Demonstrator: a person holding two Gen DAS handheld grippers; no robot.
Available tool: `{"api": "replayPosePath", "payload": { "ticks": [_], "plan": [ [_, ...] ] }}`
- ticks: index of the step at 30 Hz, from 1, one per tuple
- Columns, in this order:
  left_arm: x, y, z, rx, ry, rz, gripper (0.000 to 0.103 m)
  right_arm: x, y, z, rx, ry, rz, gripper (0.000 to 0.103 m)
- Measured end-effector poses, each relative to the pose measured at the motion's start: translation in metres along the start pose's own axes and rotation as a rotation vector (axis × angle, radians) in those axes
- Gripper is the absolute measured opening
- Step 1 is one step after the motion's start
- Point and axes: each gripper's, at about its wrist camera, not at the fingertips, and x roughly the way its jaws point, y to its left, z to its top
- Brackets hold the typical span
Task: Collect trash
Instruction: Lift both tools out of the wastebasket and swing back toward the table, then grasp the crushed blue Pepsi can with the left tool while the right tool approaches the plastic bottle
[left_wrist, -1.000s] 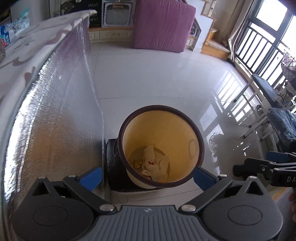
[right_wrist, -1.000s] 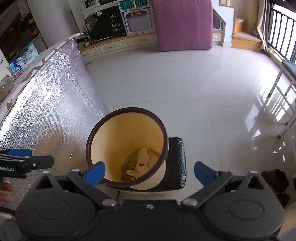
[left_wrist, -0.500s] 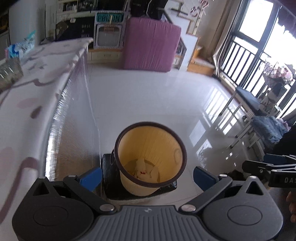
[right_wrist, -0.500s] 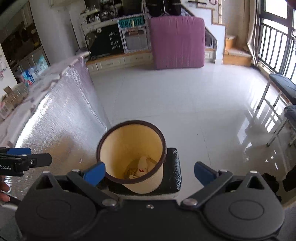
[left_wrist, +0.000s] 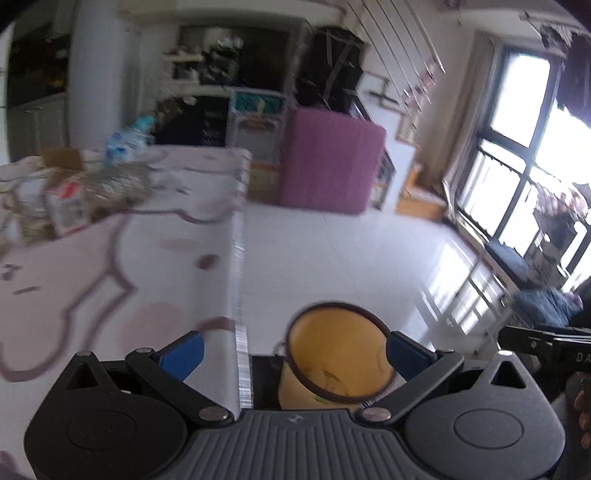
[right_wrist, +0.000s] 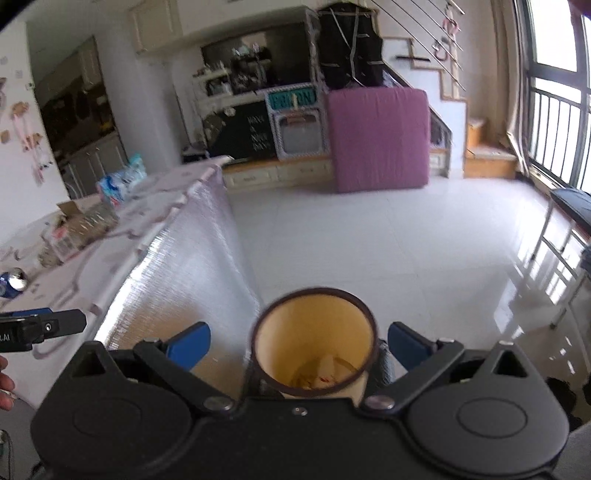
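Trash (right_wrist: 320, 371) already lies in the bin (right_wrist: 314, 341); I hold both grippers (left_wrist: 293, 354) (right_wrist: 298, 341) wide and empty, with table (right_wrist: 66, 236) clutter left.

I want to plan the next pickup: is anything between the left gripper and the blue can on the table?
Nothing visible does. In the right wrist view the can lies on the table just beyond the left gripper, with only bare tablecloth between. The boxes sit farther back. Both grippers are open and empty.
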Motion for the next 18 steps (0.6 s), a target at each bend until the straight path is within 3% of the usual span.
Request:
{"api": "replayPosePath", "payload": {
  "ticks": [11,18],
  "plan": [
    [-0.046,0.105,-0.001,-0.129,-0.124,0.137,0.103,0.023,0.095,0.009,-0.105,-0.031,0.101,0.103],
    [-0.062,0.179,0.001,-0.151,-0.175,0.247,0.103,0.043,0.168,0.024,-0.187,-0.048,0.177,0.103]
  ]
}}
